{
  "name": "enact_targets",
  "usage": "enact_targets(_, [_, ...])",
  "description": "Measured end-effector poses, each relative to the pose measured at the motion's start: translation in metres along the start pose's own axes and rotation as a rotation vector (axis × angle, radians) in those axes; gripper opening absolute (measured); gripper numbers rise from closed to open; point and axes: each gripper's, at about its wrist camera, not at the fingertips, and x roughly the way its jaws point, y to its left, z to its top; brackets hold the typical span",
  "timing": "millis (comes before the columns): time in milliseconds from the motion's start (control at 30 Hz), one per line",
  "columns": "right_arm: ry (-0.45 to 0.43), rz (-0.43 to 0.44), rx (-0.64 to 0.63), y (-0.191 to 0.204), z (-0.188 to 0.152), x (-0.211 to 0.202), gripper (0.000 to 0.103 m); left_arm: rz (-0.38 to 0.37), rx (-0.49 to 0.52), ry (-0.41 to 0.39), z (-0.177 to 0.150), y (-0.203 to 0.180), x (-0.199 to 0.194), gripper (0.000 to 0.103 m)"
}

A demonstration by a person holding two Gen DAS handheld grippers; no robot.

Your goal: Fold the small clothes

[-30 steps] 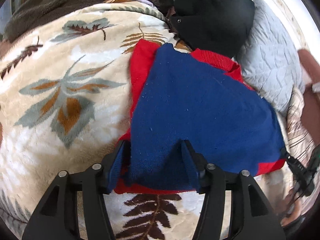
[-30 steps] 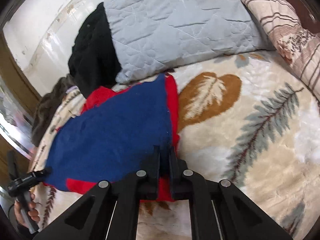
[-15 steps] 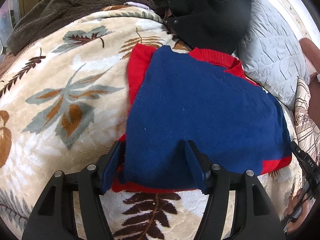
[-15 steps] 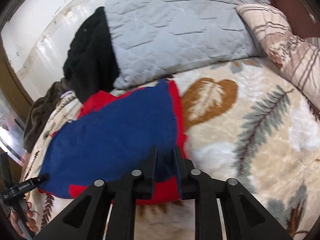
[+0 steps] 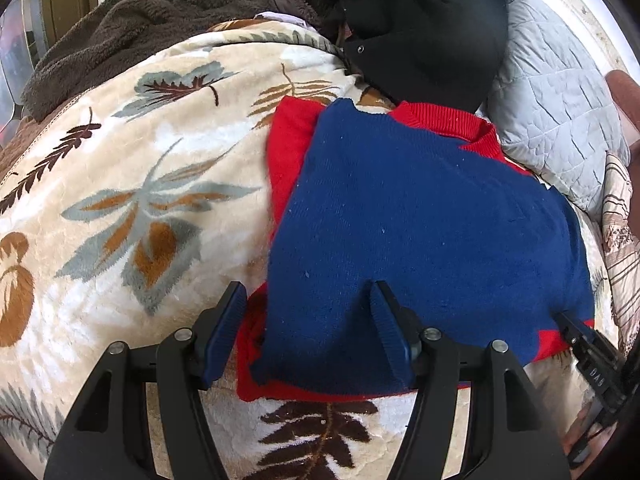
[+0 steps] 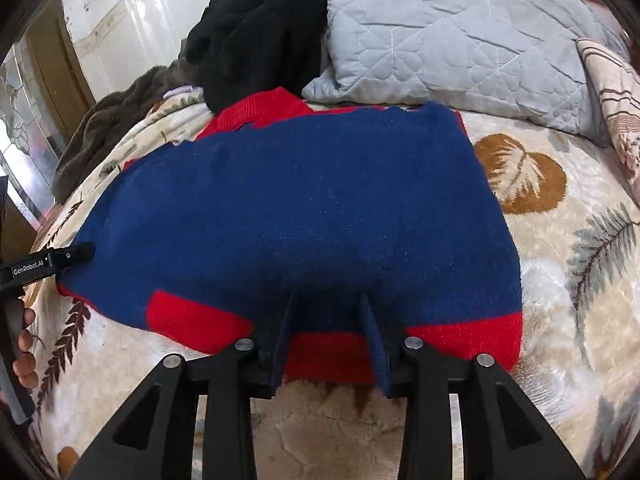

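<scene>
The right gripper has its jaws spread at the near red hem of a blue-and-red sweater lying flat on a leaf-patterned blanket. The left gripper touches the sweater's left edge. Behind the sweater lie a grey quilted pillow and black clothing.

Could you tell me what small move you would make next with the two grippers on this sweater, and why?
I would probably close both grippers on the near hem. The left gripper and the right gripper are both open, each straddling the near edge of the sweater, which lies flat on the blanket. Nothing is gripped yet, so a pinch at both points should let the hem be lifted and folded away.
</scene>
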Motion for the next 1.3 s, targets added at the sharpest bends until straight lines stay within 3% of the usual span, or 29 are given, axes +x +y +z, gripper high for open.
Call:
enact_targets(100, [-0.074,-0.001,0.117,-0.034,0.022,-0.012,0.039,-0.029,-0.009,-0.025,0.007,0.003,-0.006,0.063])
enact_targets(200, [-0.148,-0.044,0.289,-0.083,0.045,-0.017,0.049,-0.062,-0.046,-0.074,0.019,0.01,-0.013,0.063])
enact_targets(267, [-0.152,-0.066,0.4,-0.112,0.057,-0.009,0.05,-0.084,-0.08,-0.09,0.026,0.016,-0.012,0.064])
enact_targets(400, [-0.119,0.004,0.498,-0.132,0.072,0.02,0.05,-0.101,-0.099,-0.057,0.027,0.018,0.004,0.064])
enact_targets(533, [-0.137,0.035,0.468,-0.119,0.081,0.037,0.047,-0.068,-0.082,-0.021,0.024,0.014,0.022,0.064])
enact_targets(633, [-0.099,-0.041,0.371,-0.109,0.083,0.055,0.013,-0.037,-0.046,-0.041,0.018,0.009,0.03,0.069])
enact_targets(800, [-0.087,-0.083,0.339,-0.103,0.087,0.053,0.015,-0.014,-0.005,-0.039,0.02,0.007,0.029,0.07])
enact_targets(867, [-0.134,-0.095,0.306,-0.095,0.085,0.036,0.02,-0.024,-0.028,-0.026,0.026,0.011,0.023,0.07])
enact_targets(967, [-0.219,-0.067,0.26,-0.086,0.068,0.009,0.022,-0.027,-0.041,-0.079,0.03,0.015,0.007,0.07])
enact_targets(1033, [-0.188,-0.08,0.246,-0.085,0.053,0.012,0.023,-0.019,-0.027,-0.083,0.029,0.013,0.006,0.07])
enact_targets(1100, [-0.109,-0.116,0.239,-0.089,0.041,0.023,0.023,0.006,-0.002,-0.03,0.024,0.01,0.021,0.07])
enact_targets(1133, [-0.09,-0.127,0.237,-0.091,0.036,0.025,0.029,0.012,0.008,-0.003,0.021,0.008,0.028,0.071])
enact_targets(1200, [-0.103,-0.1,0.276,-0.098,0.029,0.014,0.032,0.035,0.035,-0.034,0.016,0.005,0.03,0.074])
enact_targets(1300, [-0.133,-0.07,0.286,-0.094,0.022,-0.01,0.033,0.034,0.052,-0.002,0.021,0.002,0.023,0.074])
